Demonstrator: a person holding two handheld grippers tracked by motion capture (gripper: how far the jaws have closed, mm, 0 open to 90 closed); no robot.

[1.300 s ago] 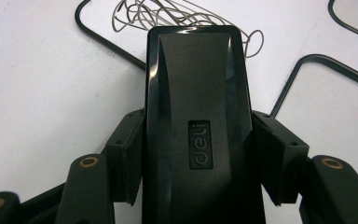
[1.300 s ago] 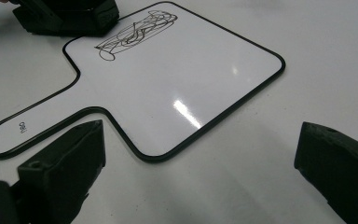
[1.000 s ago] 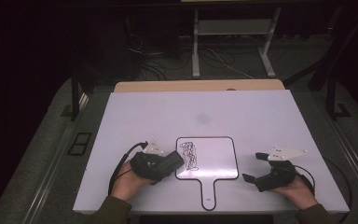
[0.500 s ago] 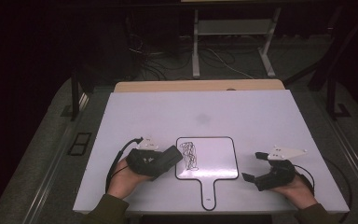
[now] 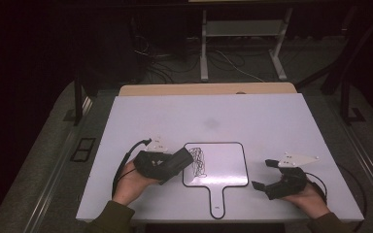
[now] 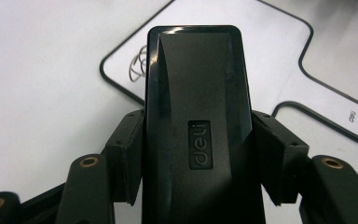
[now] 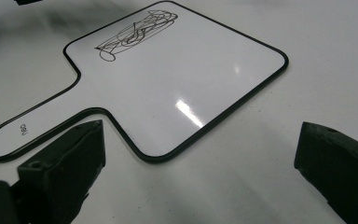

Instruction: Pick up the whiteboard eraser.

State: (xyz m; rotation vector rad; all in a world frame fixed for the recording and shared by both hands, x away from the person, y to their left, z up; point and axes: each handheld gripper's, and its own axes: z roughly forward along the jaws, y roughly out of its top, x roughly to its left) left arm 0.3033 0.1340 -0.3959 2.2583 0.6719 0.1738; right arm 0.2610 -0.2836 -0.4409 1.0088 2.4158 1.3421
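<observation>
Two hand-held grippers working at a small paddle-shaped whiteboard [image 5: 221, 165] with a black rim, lying flat on the white table [image 5: 272, 121].

Clamped between the jaws of the left gripper [image 6: 196, 135] is a black, glossy, rectangular plastic eraser block [image 6: 198, 116] with rounded corners and an embossed label; in the high view its far end is reaching over the left edge of the whiteboard, beside a tangle of black marker scribble [image 5: 199, 162]. The whiteboard's smooth surface is glinting under the light, and its short handle is pointing toward the person. The right gripper [image 5: 264, 174] is resting on the table just right of the whiteboard, its jaws standing wide apart, gripping nothing and pointing toward the board's lower right corner.
</observation>
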